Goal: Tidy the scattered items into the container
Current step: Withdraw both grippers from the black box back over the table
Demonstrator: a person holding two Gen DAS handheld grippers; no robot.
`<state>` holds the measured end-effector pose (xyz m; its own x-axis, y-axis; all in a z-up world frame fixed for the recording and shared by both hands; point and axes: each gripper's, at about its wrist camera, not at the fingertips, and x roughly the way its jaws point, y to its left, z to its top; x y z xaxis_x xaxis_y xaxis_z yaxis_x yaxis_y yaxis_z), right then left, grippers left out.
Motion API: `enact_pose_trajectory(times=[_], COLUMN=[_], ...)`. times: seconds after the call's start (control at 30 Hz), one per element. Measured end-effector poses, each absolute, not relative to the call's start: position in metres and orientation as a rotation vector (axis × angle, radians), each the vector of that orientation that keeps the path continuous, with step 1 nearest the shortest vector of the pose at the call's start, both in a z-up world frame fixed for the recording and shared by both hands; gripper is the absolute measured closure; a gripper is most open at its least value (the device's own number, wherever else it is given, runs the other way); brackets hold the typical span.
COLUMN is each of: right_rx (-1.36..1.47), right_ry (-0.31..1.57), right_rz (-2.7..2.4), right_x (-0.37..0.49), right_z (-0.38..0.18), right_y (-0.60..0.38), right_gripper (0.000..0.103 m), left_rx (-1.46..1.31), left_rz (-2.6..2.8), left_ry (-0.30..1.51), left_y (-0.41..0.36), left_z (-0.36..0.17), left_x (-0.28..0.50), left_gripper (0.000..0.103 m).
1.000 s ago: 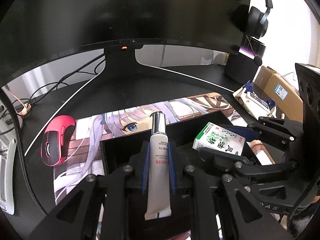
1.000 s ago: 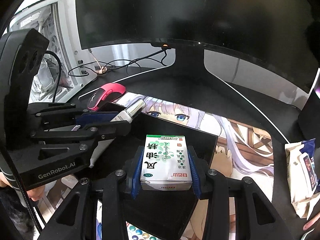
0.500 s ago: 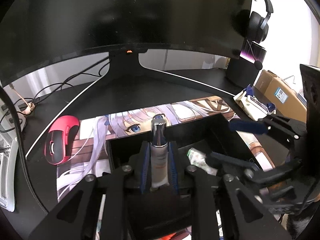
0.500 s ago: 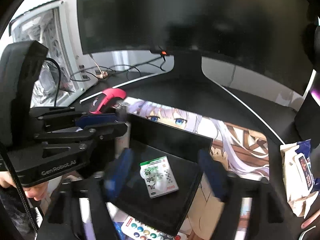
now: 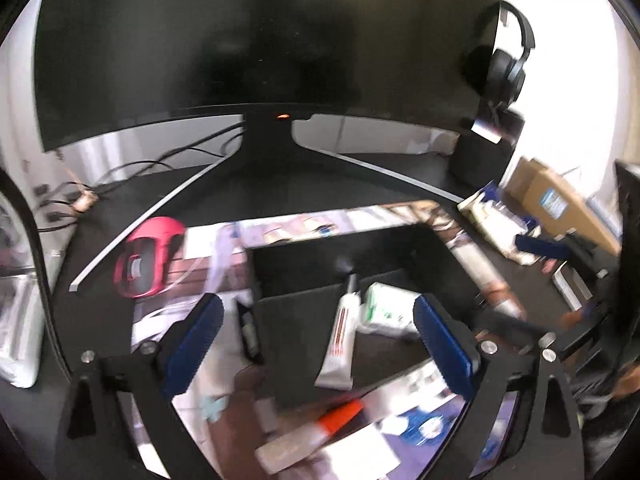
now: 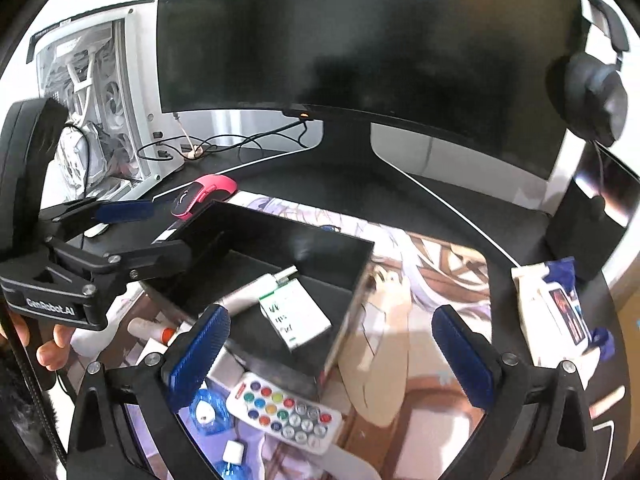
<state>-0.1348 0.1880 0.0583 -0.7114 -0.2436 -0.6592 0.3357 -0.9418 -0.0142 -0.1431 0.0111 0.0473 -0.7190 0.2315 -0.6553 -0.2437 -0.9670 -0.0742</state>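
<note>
Hovering over the black container [image 6: 256, 240], both tools stand with their jaws wide apart and hold nothing.

The left tool [image 5: 316, 344] and the right tool [image 6: 332, 352] have just been opening, and nothing is pressed between the blue pads [image 6: 198, 354] of either. The white tube [image 5: 340, 336] and the green-and-white box [image 6: 294, 316] lie touching each other on the floor of the container. In front of the container, on the printed mat [image 6: 420, 272] covering the bench [image 6: 460, 204], lie a white remote with coloured buttons [image 6: 284, 412] and a white tube with an orange cap [image 5: 312, 436]; the latter is blurred, so probably a glue stick. A red mouse [image 5: 146, 258] rests left of the container.
</note>
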Motion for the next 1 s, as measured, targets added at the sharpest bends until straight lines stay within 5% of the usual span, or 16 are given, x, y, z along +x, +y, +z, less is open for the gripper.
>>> enact_pose_trajectory(times=[1.0], right_rx=[1.013], right_ry=[0.187], right_rz=[-2.678], right_x=[-0.044], right_z=[0.031], right_y=[0.186], right_gripper=[0.000], left_rx=[-1.153], left_rz=[2.735], left_ry=[0.076], left_y=[0.005], left_z=[0.001], left_x=[-0.061], left_gripper=[0.000])
